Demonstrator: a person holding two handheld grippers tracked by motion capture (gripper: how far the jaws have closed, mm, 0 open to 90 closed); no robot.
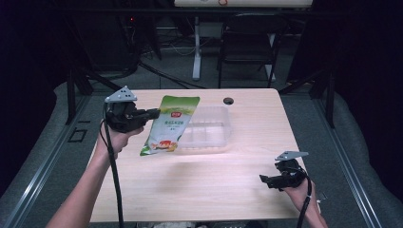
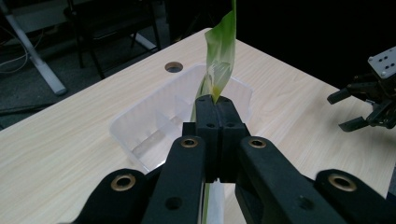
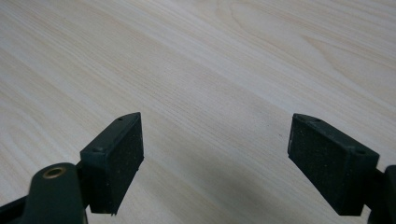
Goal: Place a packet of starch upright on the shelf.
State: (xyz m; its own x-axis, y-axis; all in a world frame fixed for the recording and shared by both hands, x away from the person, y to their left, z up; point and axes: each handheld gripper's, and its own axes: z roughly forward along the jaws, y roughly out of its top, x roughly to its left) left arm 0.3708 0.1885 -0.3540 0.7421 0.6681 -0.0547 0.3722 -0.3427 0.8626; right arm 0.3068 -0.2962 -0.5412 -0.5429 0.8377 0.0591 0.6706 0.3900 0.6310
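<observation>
A green and white food pouch (image 1: 170, 124) hangs in the air over the table's left half, its right side in front of a clear plastic tray (image 1: 212, 130). My left gripper (image 1: 155, 113) is shut on the pouch's left edge. In the left gripper view the pouch (image 2: 221, 49) stands edge-on above the closed jaws, my left gripper (image 2: 215, 100) pinching it, and the clear tray (image 2: 154, 126) lies just beyond. My right gripper (image 1: 266, 180) rests low at the table's front right, open with nothing between its fingers. In its own view my right gripper (image 3: 215, 154) has its jaws wide over bare wood.
The light wooden table (image 1: 199, 190) has a round cable hole (image 1: 228, 100) near its far edge. A dark chair (image 1: 249, 40) and a white desk leg (image 1: 196, 47) stand beyond the table. The right gripper (image 2: 362, 109) appears far off in the left gripper view.
</observation>
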